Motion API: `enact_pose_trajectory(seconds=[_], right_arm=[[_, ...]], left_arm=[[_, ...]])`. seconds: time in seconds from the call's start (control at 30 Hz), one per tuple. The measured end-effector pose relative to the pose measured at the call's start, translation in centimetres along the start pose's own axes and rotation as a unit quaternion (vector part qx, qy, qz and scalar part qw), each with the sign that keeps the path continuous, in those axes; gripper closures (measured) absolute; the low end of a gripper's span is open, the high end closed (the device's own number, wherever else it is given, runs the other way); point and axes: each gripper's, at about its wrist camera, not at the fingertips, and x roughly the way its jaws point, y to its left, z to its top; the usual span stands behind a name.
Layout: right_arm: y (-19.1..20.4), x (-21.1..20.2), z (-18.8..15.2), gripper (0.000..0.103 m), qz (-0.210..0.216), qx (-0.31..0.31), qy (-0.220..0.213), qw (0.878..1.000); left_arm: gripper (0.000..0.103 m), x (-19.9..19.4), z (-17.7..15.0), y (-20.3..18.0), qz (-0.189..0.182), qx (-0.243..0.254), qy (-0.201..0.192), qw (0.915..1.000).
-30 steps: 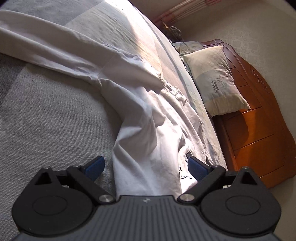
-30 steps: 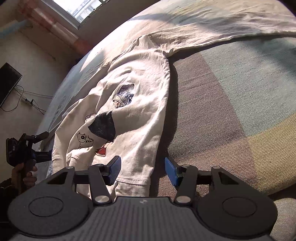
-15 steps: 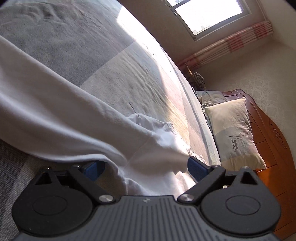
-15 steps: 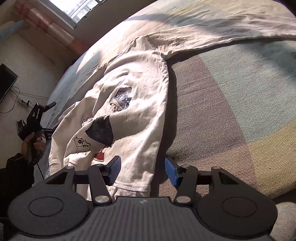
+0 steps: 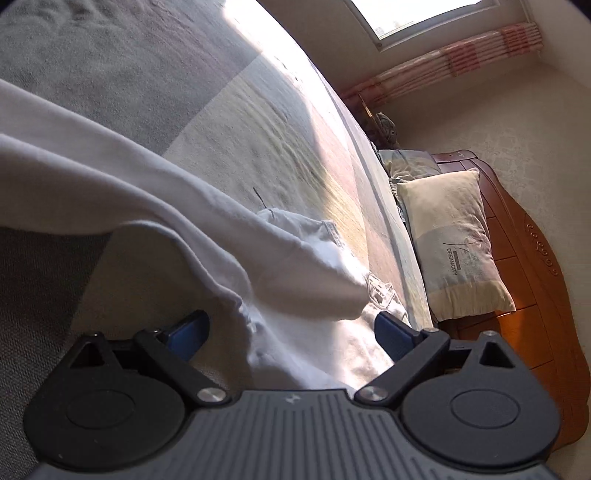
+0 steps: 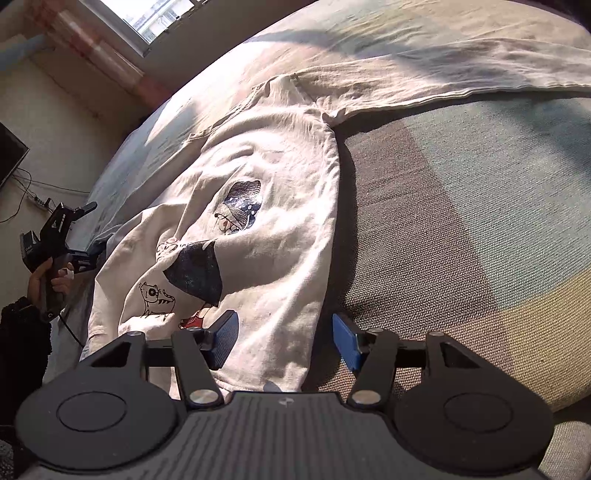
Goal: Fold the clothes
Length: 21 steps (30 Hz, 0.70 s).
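A cream long-sleeved shirt (image 6: 280, 206) with cartoon prints lies spread on the bed. One sleeve (image 6: 461, 77) stretches off to the upper right. My right gripper (image 6: 284, 343) straddles the shirt's near hem, its jaws opening; cloth lies between the blue pads, which do not press on it. My left gripper (image 5: 291, 330) stands open low over a bunched part of the shirt (image 5: 303, 291), with the other sleeve (image 5: 92, 166) running off to the left. In the right wrist view the left gripper (image 6: 92, 232) is at the shirt's far side, held by a hand (image 6: 51, 277).
The striped blanket (image 6: 480, 221) covers the bed. A pillow (image 5: 450, 243) leans on the wooden headboard (image 5: 524, 302). A window (image 5: 424, 14) with a striped curtain (image 5: 443, 70) is beyond. A dark screen (image 6: 9, 158) and cables on the floor are at the left.
The left gripper has moved in low against the shirt and now looks along the sleeve towards the window. The right gripper has stayed put, its jaws a little wider.
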Motion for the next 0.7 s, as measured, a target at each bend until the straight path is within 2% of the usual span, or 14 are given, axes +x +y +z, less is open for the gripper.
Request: enact_pose_trajectory(seconds=[0.07, 0.23, 0.3, 0.43, 0.53, 0.63, 0.7], right_arm=[[0.2, 0.1, 0.0, 0.037, -0.002, -0.004, 0.0, 1.0], [0.7, 0.3, 0.2, 0.035, -0.01, -0.014, 0.0, 1.0], [0.9, 0.3, 0.1, 0.034, -0.015, -0.018, 0.0, 1.0], [1.2, 0.3, 0.0, 0.034, -0.02, -0.026, 0.0, 0.999], [1.2, 0.3, 0.1, 0.034, -0.022, -0.03, 0.003, 0.999], [1.4, 0.4, 0.1, 0.034, -0.025, -0.032, 0.003, 0.999], [1.6, 0.4, 0.0, 0.034, -0.03, -0.034, 0.003, 0.999]], left_arm=[[0.006, 0.3, -1.1, -0.8, -0.001, 0.03, -0.001, 0.9995], [0.004, 2.3, -0.7, -2.0, -0.035, 0.014, 0.032, 0.9988], [0.005, 2.1, 0.0, -2.4, -0.052, 0.007, 0.021, 0.9984], [0.005, -1.6, 2.5, -2.4, -0.064, 0.011, -0.04, 0.9971], [0.005, -4.1, 4.5, -2.5, -0.025, 0.026, -0.064, 0.9973], [0.005, -6.0, 4.6, -1.8, 0.004, 0.03, -0.044, 0.9986], [0.005, -6.8, 3.3, -2.4, 0.029, 0.063, -0.024, 0.9973]])
